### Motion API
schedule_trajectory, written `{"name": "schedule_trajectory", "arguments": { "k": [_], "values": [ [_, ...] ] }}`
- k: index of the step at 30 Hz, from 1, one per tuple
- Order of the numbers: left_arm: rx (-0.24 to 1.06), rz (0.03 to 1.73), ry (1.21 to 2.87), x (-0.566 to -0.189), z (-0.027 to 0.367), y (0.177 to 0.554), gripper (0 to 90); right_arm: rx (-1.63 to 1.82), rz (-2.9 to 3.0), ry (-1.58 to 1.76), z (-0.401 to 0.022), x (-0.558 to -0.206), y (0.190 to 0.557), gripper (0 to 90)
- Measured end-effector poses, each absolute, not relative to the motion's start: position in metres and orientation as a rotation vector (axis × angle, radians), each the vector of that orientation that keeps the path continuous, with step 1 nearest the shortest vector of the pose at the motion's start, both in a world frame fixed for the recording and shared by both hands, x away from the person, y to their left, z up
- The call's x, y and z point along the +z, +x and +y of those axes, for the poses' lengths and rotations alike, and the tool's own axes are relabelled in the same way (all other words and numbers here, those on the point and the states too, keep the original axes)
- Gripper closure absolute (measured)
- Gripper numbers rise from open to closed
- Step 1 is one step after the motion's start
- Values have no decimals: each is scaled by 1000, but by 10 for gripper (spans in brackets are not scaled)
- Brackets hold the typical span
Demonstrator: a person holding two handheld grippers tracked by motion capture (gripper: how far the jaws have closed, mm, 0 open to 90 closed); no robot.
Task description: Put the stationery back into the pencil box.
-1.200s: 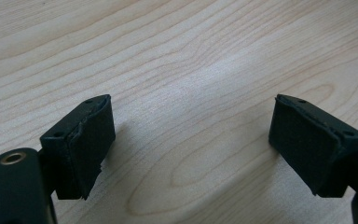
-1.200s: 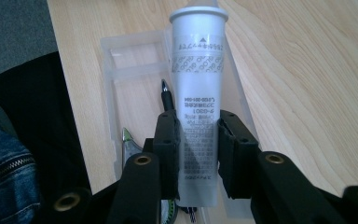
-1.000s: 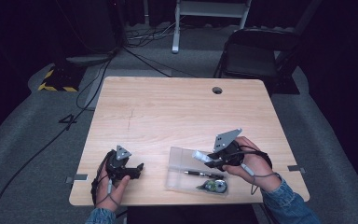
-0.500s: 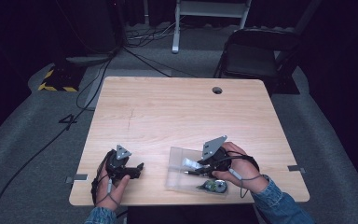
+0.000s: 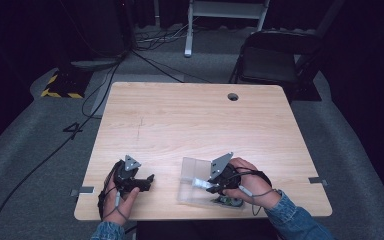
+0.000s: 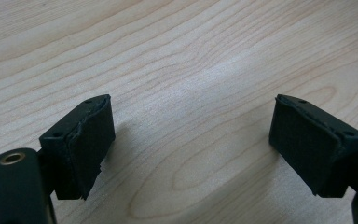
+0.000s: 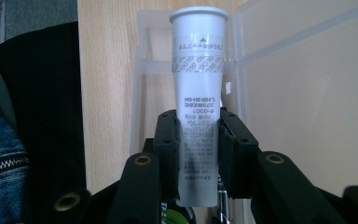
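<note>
My right gripper (image 7: 197,144) is shut on a white glue stick tube (image 7: 198,107) with printed text; its cap end points away from the camera, over an open clear plastic case (image 7: 307,88). From above, the right gripper (image 5: 211,183) holds the tube (image 5: 200,183) low over the clear case (image 5: 192,172) near the table's front edge. A green-and-white item (image 5: 226,201) lies in the case under the hand. My left gripper (image 5: 147,181) rests on the wood at front left, its jaws wide apart (image 6: 189,149) with nothing between them.
The wooden table (image 5: 190,120) has a round cable hole (image 5: 233,96) at the back right. A black chair (image 5: 275,60) stands behind the table, cables run over the grey floor, and a person's dark clothing and denim sleeve (image 7: 0,140) lie beside the case.
My right gripper has moved left and down with the tube, from the right of the case to low over it. The left gripper has stayed in place.
</note>
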State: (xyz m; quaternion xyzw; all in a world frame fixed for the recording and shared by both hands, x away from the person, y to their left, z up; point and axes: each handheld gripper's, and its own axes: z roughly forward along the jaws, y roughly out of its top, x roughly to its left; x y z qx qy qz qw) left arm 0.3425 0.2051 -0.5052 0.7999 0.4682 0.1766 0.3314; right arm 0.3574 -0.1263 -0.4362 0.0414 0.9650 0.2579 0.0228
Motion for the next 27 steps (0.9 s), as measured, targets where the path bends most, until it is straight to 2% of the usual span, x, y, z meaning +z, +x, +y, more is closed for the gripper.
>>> {"name": "schedule_trajectory", "arguments": {
  "k": [27],
  "values": [
    [462, 1224, 2091, -505, 205, 342, 146, 612, 3032, -46, -118, -453, 353, 713]
  ]
}}
